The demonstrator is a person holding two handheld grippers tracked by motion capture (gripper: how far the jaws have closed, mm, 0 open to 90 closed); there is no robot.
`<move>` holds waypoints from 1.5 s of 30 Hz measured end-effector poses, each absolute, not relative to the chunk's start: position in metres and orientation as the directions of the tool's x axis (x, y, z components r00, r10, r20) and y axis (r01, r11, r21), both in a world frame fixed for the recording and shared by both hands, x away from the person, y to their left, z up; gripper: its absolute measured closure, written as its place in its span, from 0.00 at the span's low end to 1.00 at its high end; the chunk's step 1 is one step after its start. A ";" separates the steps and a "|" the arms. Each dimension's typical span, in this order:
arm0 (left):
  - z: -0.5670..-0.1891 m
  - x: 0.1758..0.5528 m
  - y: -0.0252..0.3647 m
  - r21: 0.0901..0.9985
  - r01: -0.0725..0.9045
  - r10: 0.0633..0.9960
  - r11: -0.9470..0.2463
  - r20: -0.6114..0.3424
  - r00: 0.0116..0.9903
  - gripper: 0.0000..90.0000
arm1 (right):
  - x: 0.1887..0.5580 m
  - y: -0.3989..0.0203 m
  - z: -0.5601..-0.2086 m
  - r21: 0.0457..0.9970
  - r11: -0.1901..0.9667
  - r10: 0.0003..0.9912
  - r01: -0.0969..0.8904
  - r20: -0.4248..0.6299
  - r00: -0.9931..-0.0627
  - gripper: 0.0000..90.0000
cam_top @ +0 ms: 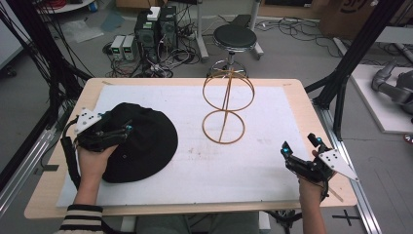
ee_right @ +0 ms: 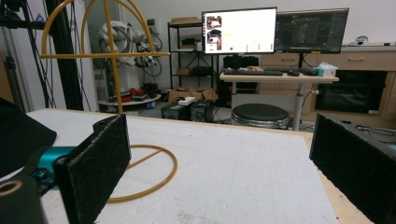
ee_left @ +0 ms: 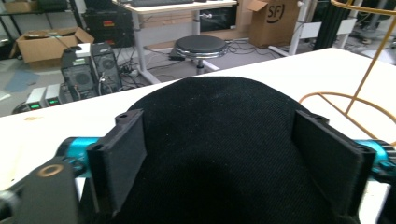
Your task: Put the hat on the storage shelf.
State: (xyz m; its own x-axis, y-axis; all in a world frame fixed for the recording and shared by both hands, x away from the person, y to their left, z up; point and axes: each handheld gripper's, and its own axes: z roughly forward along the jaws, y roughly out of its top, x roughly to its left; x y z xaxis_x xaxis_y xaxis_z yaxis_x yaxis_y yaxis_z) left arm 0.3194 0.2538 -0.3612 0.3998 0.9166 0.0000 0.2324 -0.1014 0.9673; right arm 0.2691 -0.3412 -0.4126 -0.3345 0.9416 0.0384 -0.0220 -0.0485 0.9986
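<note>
A black hat point(cam_top: 146, 146) lies on the left part of the white mat. My left gripper point(cam_top: 127, 130) sits over its left side, jaws open. In the left gripper view the hat's crown point(ee_left: 219, 121) bulges between the two wide-apart pads point(ee_left: 119, 158) of my left gripper point(ee_left: 222, 154). A gold wire hat stand point(cam_top: 228, 105) stands upright at the mat's middle back; its pole point(ee_right: 114, 60) and base ring point(ee_right: 159, 182) show in the right gripper view. My right gripper point(cam_top: 301, 145) rests at the mat's right edge, open and empty point(ee_right: 219, 172).
The white mat point(cam_top: 272, 165) covers a wooden table point(cam_top: 302, 97). Behind the table stand a black stool point(cam_top: 234, 38) and computer towers point(cam_top: 156, 27) among cables. Black frame posts point(cam_top: 341, 83) rise off the right side.
</note>
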 end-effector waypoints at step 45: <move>-0.372 0.316 0.251 0.957 0.273 0.916 -0.097 -0.021 0.400 0.94 | 0.270 -0.341 -0.414 0.999 -0.042 0.945 -0.011 0.036 -0.325 0.06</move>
State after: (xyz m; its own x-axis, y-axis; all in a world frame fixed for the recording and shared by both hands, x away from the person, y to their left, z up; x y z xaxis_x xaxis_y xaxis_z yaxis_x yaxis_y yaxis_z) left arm 0.3156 0.2512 -0.3724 0.3998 0.9164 -0.0208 0.2727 -0.0972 0.9572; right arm 0.2698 -0.3407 -0.4137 -0.3250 0.9450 0.0360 -0.0113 -0.0419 0.9991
